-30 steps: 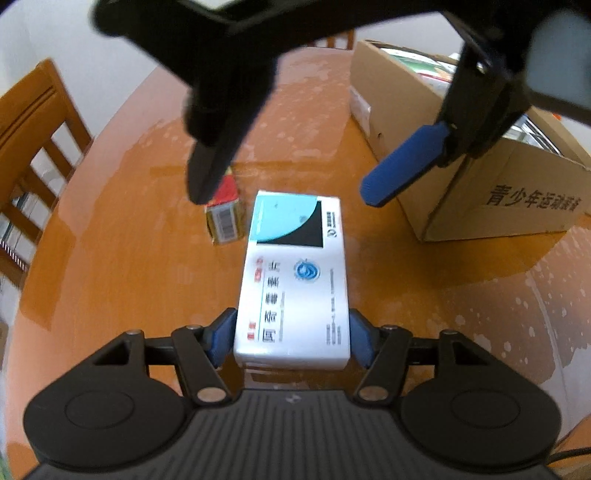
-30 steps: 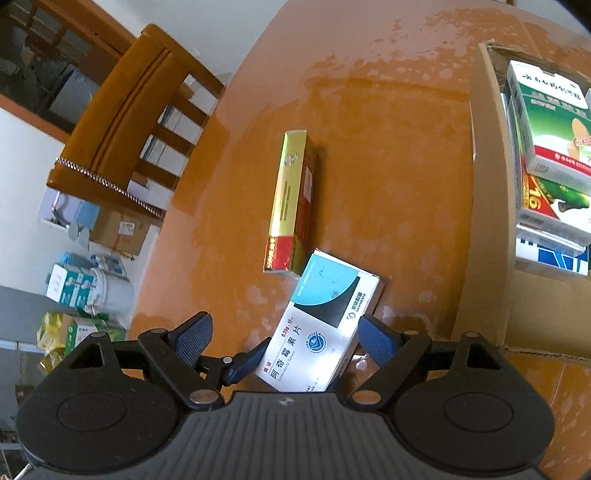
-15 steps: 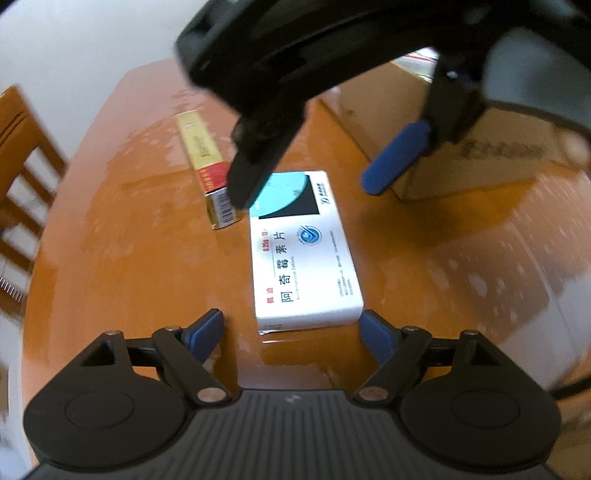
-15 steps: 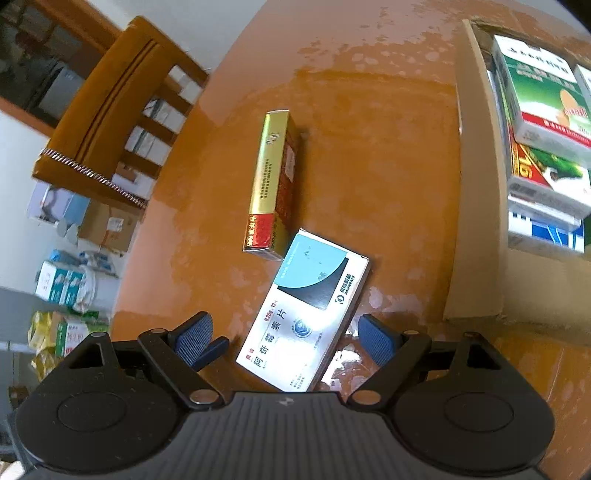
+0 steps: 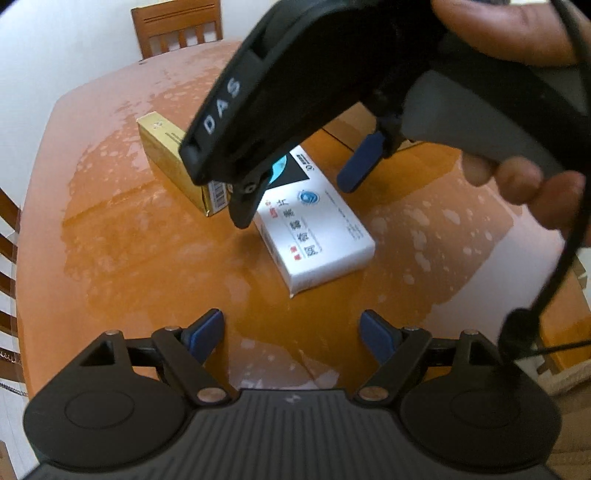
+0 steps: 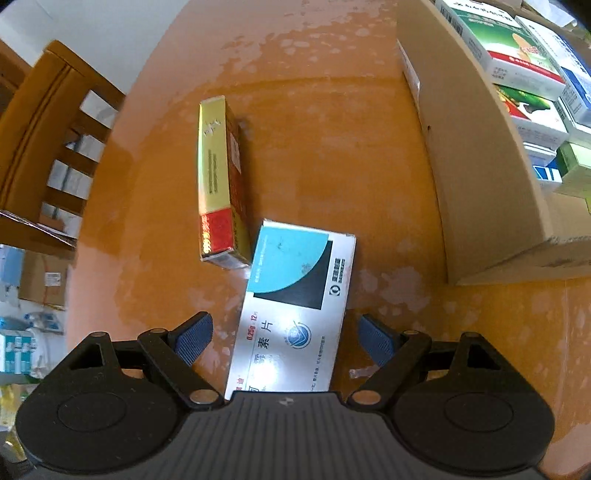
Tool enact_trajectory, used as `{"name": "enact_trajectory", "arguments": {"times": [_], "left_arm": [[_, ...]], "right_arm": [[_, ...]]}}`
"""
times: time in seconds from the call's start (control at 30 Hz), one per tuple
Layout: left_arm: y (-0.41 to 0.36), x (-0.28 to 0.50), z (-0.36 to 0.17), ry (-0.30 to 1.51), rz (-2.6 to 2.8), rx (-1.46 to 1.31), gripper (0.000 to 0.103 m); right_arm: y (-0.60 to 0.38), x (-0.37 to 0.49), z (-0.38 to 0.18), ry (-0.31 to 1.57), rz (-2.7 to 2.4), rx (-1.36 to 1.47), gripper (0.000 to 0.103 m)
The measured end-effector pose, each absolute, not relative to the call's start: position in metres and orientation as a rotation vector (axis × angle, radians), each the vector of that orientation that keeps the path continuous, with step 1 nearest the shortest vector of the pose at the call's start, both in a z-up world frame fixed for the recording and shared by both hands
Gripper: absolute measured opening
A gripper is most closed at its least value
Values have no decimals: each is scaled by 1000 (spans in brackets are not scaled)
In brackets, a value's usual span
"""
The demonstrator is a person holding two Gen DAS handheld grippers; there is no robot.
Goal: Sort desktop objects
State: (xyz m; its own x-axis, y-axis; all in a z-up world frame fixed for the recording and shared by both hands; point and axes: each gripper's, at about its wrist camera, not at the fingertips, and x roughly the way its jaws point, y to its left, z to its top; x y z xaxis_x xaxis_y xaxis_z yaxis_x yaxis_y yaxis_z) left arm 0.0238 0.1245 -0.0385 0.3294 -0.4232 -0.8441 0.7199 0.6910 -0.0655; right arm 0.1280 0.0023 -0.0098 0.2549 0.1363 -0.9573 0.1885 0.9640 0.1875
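Both grippers stand with jaws apart. Our right gripper (image 6: pixel 284 338) straddles the near end of the white box (image 6: pixel 291 314), a blue pad on each side with bare table showing between pad and box, so nothing is clenched. Our left gripper (image 5: pixel 293 334) hangs over bare table, released, with nothing between its pads; the white box (image 5: pixel 314 229) lies a little beyond its fingertips.

Largest first: we see the orange wooden table (image 6: pixel 332 129), its top mottled with pale patches. On its right side, in the right wrist view, stands an open cardboard carton (image 6: pixel 469 155) packed with medicine boxes (image 6: pixel 517 48). A wooden chair (image 6: pixel 48 147) stands off the table's left edge, and another chair (image 5: pixel 177 26) shows at the far edge in the left wrist view.

Next comes the white box, flat on the table, with a teal and black panel at its far end. Its far left corner lies just beside the end of the gold box (image 6: pixel 218 181), which also lies flat, near the carton but apart from it.

In the left wrist view our right hand (image 5: pixel 517 103) wraps the right gripper's handle above the white box.
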Motion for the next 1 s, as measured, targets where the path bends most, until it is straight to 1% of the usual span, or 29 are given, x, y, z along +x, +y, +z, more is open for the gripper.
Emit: {"name": "enact_trajectory", "arguments": {"times": [0.13,0.17,0.27,0.3,0.37,1.0], "left_arm": [[131,22,-41,975,-783,349,81],[131,24,-41,976,-787,349,81],[129,32,-40,969,-798,350,81],[130,32,-40,967,-801,350,81],[127,29,-40,964,-804,351,81],[134,31,-38,960,-785,339,81]], "right_arm": [[8,127,-13,1304,-74,247,89],[9,127,-13,1308,-74,241,88],[12,127,-15,1307,-86,214,79],[12,126,-15,1306,-88,207,74],[11,126,-16,1310,-89,196,69],[9,124,-23,1312,-66,168,68]]}}
